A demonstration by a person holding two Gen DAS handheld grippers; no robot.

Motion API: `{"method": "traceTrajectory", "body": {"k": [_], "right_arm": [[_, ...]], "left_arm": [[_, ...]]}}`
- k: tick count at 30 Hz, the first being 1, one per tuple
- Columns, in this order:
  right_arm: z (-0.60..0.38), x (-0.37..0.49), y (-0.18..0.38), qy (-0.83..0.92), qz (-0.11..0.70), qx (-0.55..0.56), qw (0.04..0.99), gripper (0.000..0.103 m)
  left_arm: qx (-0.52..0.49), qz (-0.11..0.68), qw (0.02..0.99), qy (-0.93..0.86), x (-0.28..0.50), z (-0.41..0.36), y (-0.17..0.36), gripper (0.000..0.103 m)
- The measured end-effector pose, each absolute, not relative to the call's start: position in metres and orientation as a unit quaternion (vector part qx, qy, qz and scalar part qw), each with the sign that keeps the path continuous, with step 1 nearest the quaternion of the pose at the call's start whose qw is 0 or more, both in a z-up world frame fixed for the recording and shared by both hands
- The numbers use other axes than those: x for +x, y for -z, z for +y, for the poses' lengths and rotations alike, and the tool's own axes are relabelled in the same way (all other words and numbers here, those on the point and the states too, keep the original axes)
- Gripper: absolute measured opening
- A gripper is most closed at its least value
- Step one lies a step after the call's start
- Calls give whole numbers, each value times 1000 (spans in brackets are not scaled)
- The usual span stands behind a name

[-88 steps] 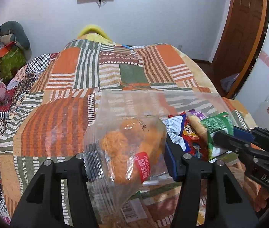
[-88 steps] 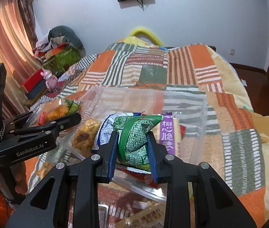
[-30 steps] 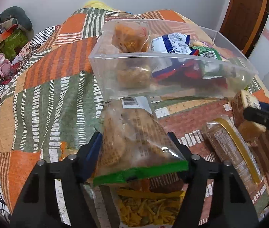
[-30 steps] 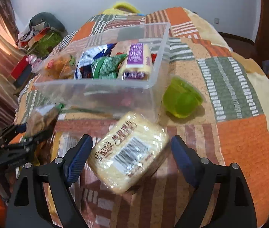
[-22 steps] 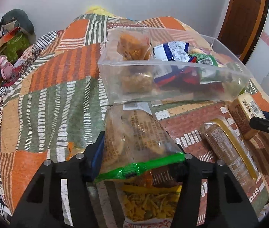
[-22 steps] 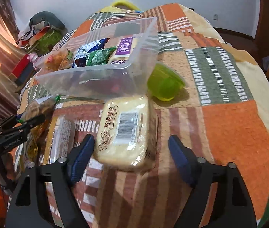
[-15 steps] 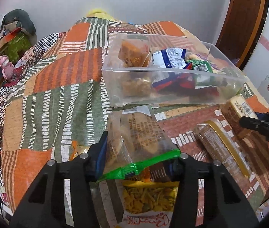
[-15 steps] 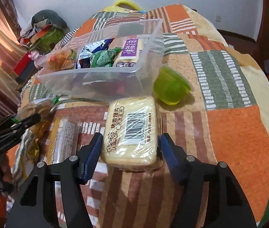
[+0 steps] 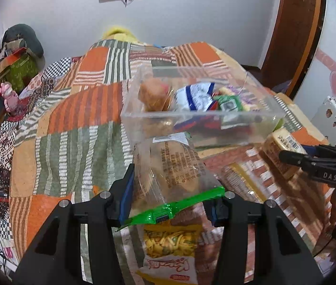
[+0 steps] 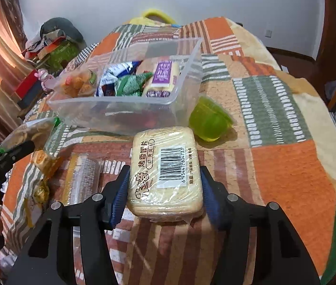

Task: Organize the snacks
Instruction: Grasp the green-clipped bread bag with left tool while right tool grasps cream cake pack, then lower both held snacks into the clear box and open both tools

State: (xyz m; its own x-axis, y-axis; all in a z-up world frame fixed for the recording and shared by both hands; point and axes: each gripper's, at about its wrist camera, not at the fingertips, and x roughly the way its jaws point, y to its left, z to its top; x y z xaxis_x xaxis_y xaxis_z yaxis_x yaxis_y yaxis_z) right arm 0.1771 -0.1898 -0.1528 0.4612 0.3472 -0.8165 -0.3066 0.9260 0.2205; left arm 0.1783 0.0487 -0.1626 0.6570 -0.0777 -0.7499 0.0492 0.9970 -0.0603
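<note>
My left gripper (image 9: 171, 190) is shut on a clear bag of biscuits with a green seal (image 9: 172, 166) and holds it off the quilt, just in front of the clear plastic bin (image 9: 191, 123). The bin holds several snack packs. In the right wrist view my right gripper (image 10: 165, 185) has a yellow wrapped pack of toast slices (image 10: 165, 166) between its jaws. They are closing, and both blue pads touch the pack's sides as it lies on the quilt. The left gripper (image 10: 13, 152) shows at the left edge with its bag.
A green jelly cup (image 10: 208, 123) sits right of the bin (image 10: 111, 111). A long clear pack with a yellow strip (image 10: 82, 178) and a bag of mixed crunchy snacks (image 9: 168, 244) lie on the patchwork quilt. Clutter is piled at the far left, and a wooden door stands at the right.
The left gripper closed on the green-sealed bag and rose with it. The right gripper's jaws narrowed from wide apart until they met the yellow pack's sides.
</note>
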Motion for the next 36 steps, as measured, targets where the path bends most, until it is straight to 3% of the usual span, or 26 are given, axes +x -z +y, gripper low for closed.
{"method": "traceTrajectory", "body": {"k": [22, 36], "right_arm": [[-196, 199, 75, -203, 375, 52, 903, 52], [-159, 263, 102, -205, 397, 52, 893, 52]], "left_arm": [[-9, 324, 945, 46, 241, 11, 92, 50], [-17, 357, 932, 61, 322, 1, 116, 50]]}}
